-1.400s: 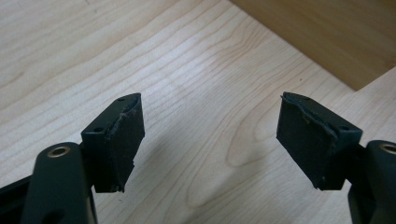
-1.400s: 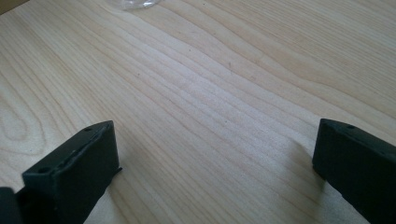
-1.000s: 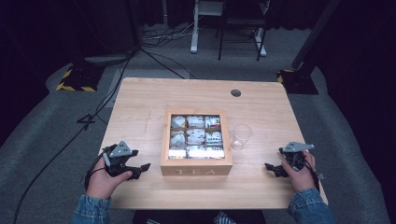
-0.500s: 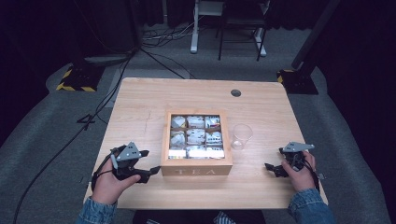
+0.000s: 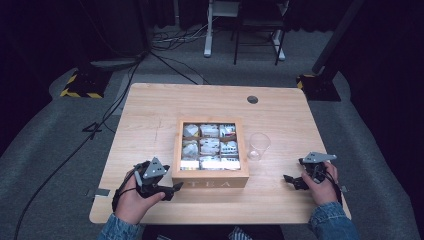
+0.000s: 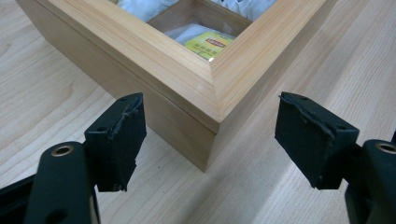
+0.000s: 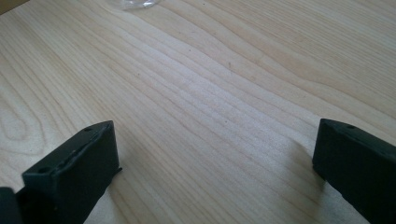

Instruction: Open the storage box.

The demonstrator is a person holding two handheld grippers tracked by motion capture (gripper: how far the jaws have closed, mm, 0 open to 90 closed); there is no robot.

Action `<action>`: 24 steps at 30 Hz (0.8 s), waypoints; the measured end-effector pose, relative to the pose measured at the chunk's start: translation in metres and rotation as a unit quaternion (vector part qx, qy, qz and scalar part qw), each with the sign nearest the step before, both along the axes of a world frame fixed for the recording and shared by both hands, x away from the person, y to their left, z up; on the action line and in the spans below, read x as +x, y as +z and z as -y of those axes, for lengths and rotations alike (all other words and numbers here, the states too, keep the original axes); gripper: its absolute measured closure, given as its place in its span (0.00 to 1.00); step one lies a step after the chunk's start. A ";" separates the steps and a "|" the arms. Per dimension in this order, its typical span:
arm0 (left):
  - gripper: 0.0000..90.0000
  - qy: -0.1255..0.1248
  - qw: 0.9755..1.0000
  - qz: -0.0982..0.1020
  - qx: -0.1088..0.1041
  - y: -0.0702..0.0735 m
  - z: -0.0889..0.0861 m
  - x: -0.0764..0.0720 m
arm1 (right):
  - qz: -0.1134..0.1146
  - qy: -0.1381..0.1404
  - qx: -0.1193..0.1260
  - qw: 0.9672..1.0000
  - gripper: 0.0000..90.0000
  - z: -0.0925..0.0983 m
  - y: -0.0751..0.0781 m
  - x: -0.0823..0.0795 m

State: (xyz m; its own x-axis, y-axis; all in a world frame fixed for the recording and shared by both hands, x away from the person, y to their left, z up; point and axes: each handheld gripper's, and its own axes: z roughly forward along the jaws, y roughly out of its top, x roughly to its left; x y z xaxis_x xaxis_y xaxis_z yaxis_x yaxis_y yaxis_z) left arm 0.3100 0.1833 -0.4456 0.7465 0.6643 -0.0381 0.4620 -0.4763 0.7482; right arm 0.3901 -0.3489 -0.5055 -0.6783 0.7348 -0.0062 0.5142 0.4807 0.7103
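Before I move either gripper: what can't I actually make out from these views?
- Tea box: in the high view the packets' labels are too small to read.
- Left gripper view: the frame edge cuts the box off beyond its near corner; one yellow packet shows.
- Clear cup: in the right gripper view just its base shows, cut by the top edge.
- Left gripper: contact with the box cannot be told.

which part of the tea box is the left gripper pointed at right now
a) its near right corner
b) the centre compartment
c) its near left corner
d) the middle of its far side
c: in the left gripper view the open jaws frame a corner of the wooden tea box, and the high view puts the left gripper at the box's near left corner, beside the side lettered TEA.
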 end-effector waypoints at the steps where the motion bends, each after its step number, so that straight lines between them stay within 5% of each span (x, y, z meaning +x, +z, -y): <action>1: 0.28 0.002 1.000 0.002 0.001 0.000 0.001 0.000 | 0.000 0.000 0.000 1.000 0.00 0.000 0.000 0.000; 10: 0.37 0.015 1.000 0.018 0.005 -0.004 0.004 0.001 | 0.000 0.000 0.000 1.000 0.00 0.000 0.000 0.000; 24: 0.42 0.017 1.000 0.009 0.001 -0.001 0.003 0.000 | 0.000 0.000 0.000 1.000 0.00 0.000 0.000 0.000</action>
